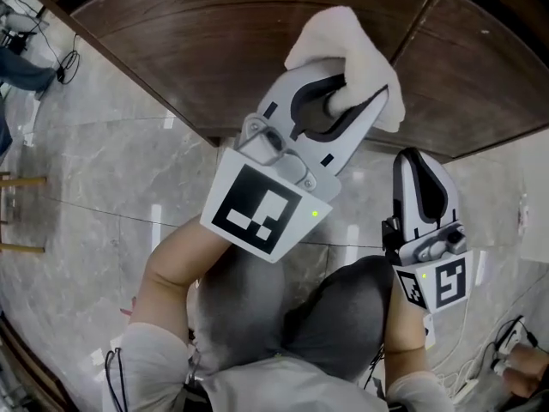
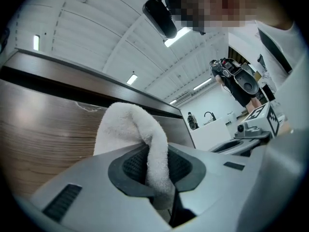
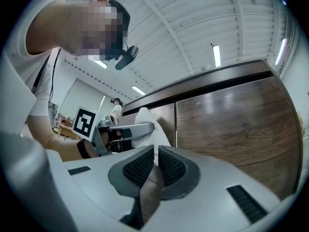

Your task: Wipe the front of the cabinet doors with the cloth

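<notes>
A white terry cloth is bunched between the jaws of my left gripper, which is shut on it and holds it against the dark brown wooden cabinet door. In the left gripper view the cloth arches up from the left gripper beside the door. My right gripper hangs lower right, near the neighbouring door, jaws together with nothing in them. The right gripper view shows the right gripper, the cloth and the left gripper past it, and the door.
A vertical seam separates the two doors. Below them lies a grey marble floor. Wooden furniture legs stand at the left edge. Cables and a power strip lie at the bottom right. My knees fill the lower middle.
</notes>
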`<state>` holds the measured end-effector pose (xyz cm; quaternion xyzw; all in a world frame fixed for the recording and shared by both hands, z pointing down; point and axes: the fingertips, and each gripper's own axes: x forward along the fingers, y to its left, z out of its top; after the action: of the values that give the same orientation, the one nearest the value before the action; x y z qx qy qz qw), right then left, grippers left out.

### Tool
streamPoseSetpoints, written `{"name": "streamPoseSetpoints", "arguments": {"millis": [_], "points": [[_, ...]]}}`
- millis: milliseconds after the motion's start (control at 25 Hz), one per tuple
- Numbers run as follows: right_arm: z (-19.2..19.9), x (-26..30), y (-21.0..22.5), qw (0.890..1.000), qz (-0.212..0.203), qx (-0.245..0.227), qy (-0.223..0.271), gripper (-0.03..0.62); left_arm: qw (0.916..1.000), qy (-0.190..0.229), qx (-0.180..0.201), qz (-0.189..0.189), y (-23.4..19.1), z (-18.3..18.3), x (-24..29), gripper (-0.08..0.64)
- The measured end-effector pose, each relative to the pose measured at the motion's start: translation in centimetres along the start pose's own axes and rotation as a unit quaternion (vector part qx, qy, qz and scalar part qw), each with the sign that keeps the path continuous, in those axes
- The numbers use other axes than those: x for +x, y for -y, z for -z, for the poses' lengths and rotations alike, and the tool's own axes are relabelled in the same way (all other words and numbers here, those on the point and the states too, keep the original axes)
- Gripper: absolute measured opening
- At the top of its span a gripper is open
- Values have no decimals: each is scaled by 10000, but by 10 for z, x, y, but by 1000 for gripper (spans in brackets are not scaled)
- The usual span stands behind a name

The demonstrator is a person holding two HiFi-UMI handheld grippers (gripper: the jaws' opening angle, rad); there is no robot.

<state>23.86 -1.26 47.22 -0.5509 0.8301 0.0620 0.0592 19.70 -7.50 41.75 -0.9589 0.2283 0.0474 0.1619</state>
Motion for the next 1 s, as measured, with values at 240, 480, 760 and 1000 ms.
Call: {"name": "streamPoseSetpoints", "arguments": {"millis": [240, 480, 760, 1000], "points": [[10, 31, -23, 9997, -226, -55, -97, 49, 9989, -204, 63, -415, -42, 9, -42, 78], [20, 60, -54, 9987, -468, -67, -212, 49, 9908, -411, -462, -1203, -92, 37, -114, 78], [37, 96, -92, 9957, -757, -150, -510, 49, 9672, -739, -704, -2328, -169, 73, -221, 78], [64, 119, -115, 9922, -834, -260, -888, 49, 9535, -962, -853, -2725, -204, 111, -274, 78]]}}
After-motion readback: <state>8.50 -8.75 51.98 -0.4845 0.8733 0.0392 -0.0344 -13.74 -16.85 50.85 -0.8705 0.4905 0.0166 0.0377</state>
